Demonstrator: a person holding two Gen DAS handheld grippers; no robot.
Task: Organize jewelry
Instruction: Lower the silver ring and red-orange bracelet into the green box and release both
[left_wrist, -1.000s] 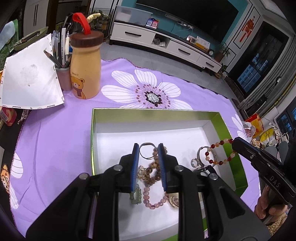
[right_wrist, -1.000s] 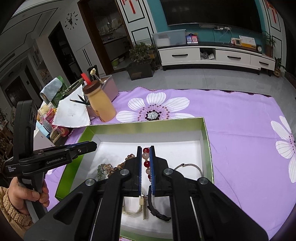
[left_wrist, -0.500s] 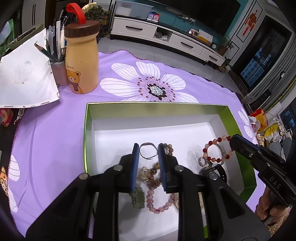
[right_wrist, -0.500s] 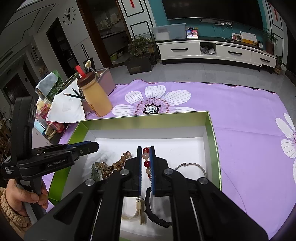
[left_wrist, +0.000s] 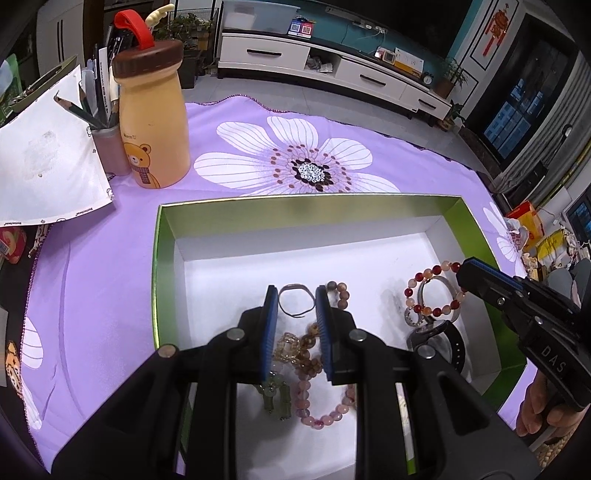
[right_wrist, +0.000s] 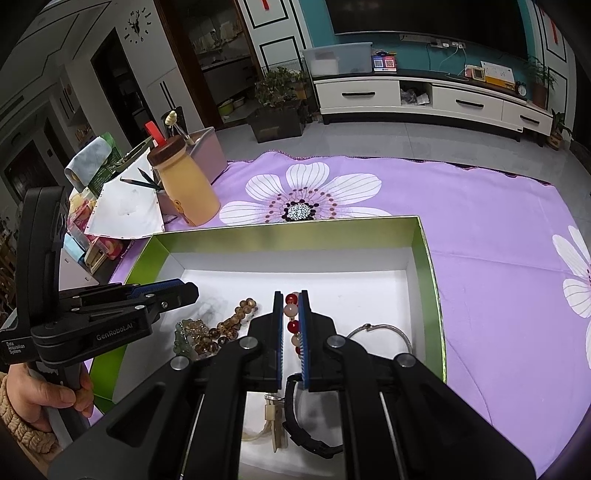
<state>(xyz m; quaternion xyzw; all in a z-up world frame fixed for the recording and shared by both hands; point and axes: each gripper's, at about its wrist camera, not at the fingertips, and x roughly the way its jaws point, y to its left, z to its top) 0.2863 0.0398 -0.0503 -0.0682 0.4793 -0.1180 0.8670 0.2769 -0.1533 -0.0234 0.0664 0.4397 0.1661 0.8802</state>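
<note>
On the purple flower-print cloth (left_wrist: 110, 266) a white sheet of paper (left_wrist: 44, 162) lies at the left edge, with a grey pencil cup (left_wrist: 109, 147) and a tan bear-print bottle with a brown lid (left_wrist: 153, 122) just beside it near the far left corner. Toward the cloth's near edge sits a shallow green-sided box with a white floor (left_wrist: 369, 266), holding the jewelry. The left gripper (left_wrist: 295, 299) hangs over the box's near left part, its blue-padded fingers a small way apart and closed on nothing; under and between them lie a thin silver ring (left_wrist: 295, 301), a brown bead bracelet (left_wrist: 338, 293), a pale green pendant (left_wrist: 273, 395) and a pink bead bracelet (left_wrist: 314, 410) on the box floor. Toward the box's right wall the right gripper (right_wrist: 291, 306) has its fingers pinched almost together on a red and cream bead bracelet (left_wrist: 434, 290), lifted clear of the floor and hanging from the fingertips. Below it lie a silver bangle (right_wrist: 384, 330) near the right wall and a black watch strap (right_wrist: 306, 439) by the near wall.
</note>
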